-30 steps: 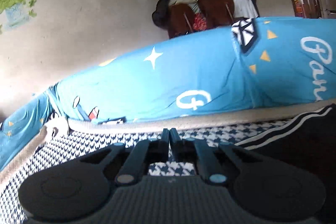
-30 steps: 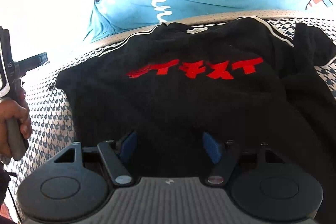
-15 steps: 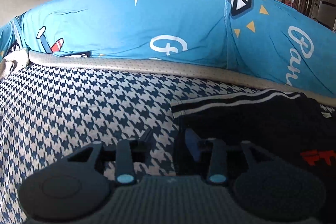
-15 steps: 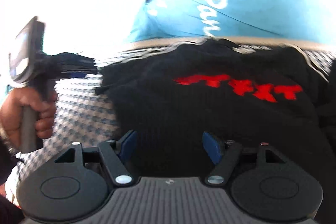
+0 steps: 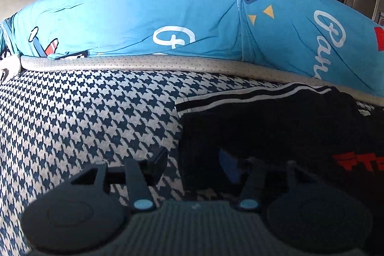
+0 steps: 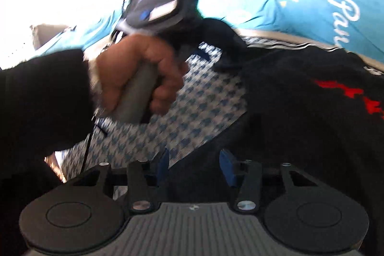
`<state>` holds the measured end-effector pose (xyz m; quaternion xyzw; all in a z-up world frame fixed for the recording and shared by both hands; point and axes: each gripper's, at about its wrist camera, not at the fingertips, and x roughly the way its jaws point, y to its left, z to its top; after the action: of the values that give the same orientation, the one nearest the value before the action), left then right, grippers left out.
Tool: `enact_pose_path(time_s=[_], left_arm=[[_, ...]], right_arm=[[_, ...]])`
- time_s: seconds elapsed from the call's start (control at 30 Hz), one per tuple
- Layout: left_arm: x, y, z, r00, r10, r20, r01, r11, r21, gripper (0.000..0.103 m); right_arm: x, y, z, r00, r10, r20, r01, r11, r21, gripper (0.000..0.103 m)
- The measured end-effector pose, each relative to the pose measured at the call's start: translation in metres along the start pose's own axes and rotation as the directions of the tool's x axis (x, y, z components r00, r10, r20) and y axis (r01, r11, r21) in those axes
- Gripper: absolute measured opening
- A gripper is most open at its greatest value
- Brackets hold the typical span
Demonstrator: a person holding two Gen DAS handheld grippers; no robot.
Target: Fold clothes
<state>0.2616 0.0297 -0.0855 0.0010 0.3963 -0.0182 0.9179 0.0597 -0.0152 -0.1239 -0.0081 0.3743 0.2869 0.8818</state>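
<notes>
black shirt with red lettering lies flat on the houndstooth cover, its striped hem up near the pale piped edge. from the left wrist view, the left gripper hovers right at the shirt's left edge, one finger over the bare cover and the other over the dark cloth; its jaws have just been opening and stand spread, with the edge between them but nothing pinched. behind the piped edge rises a bright blue printed sheet, then a plain wall, dark chairs heaped with clothes, and a doorway at the far right. from the right wrist view, which is blurred, the right gripper sits at the shirt's near left corner; its jaws have just been closing, yet a gap shows and the pads do not look pressed on cloth, so i read them as apart. the person's left hand, in a dark sleeve, grips the other tool's handle just beyond. the likely trouble from here: either gripper could close on only the top layer, or catch the cover along with the shirt, dragging it askew; both tools crowd the same side, so they could knock each other.
</notes>
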Motion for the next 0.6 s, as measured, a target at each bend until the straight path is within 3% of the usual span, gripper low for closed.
enact_pose_path(time_s=[0.17, 0.33, 0.5, 0.53, 0.6], left_arm=[[-0.001, -0.004, -0.001, 1.0, 0.001, 0.002, -0.001, 1.0, 0.013, 0.052], [0.0, -0.006, -0.002, 1.0, 0.005, -0.004, -0.005, 1.0, 0.027, 0.055], [0.001, -0.008, -0.003, 1.0, 0.006, -0.007, -0.006, 0.999, 0.034, 0.056], [0.001, -0.008, -0.003, 1.0, 0.006, -0.008, -0.005, 0.999, 0.036, 0.056], [0.002, -0.009, -0.003, 1.0, 0.005, -0.01, -0.005, 0.999, 0.038, 0.057]], right_arm=[[0.009, 0.019, -0.009, 1.0, -0.005, -0.021, 0.005, 1.0, -0.007, 0.048], [0.023, 0.034, -0.017, 0.993, -0.116, -0.037, 0.114, 0.991, -0.064, 0.049], [0.026, 0.043, -0.022, 0.984, -0.177, -0.016, 0.174, 0.979, -0.104, 0.05], [0.026, 0.043, -0.022, 0.983, -0.181, -0.013, 0.178, 0.978, -0.106, 0.049], [0.027, 0.041, -0.023, 0.982, -0.19, -0.005, 0.189, 0.976, -0.107, 0.038]])
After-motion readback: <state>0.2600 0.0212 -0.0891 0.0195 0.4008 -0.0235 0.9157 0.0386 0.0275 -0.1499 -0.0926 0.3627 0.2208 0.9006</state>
